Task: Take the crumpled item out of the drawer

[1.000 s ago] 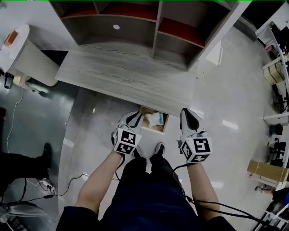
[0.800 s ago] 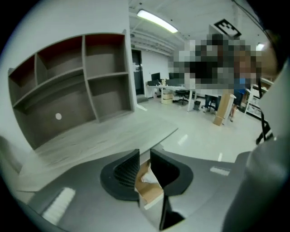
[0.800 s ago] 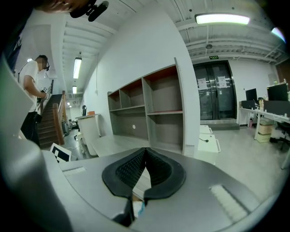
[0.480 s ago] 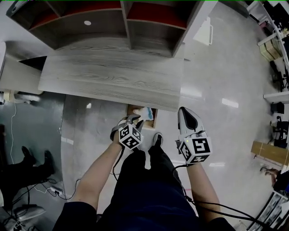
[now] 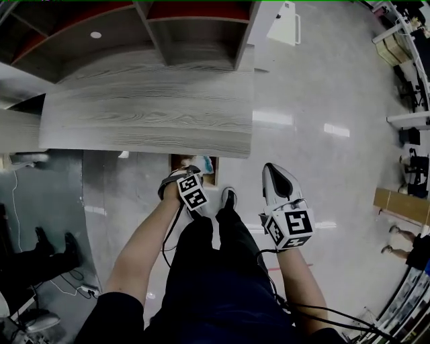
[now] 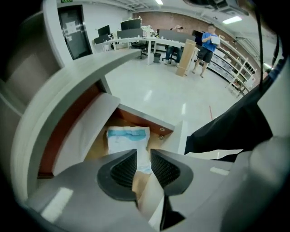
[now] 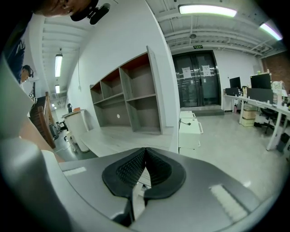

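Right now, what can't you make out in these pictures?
- Left gripper view: the jaws stand apart and hide the near end of the item, so contact is unclear.
- Head view: the left gripper covers most of the drawer; the item can't be picked out there.
- Right gripper view: the right gripper faces shelves; the drawer is out of frame.

Ahead of the right tool (image 7: 145, 156), a grey open shelving unit (image 7: 129, 99) is rising at the back of the wood-grain worktop (image 5: 154, 107). Beyond it, glazed double doors (image 7: 197, 86) are standing shut. Ceiling strip lights (image 7: 208, 10) are reflecting off the glossy pale floor (image 5: 322, 94).
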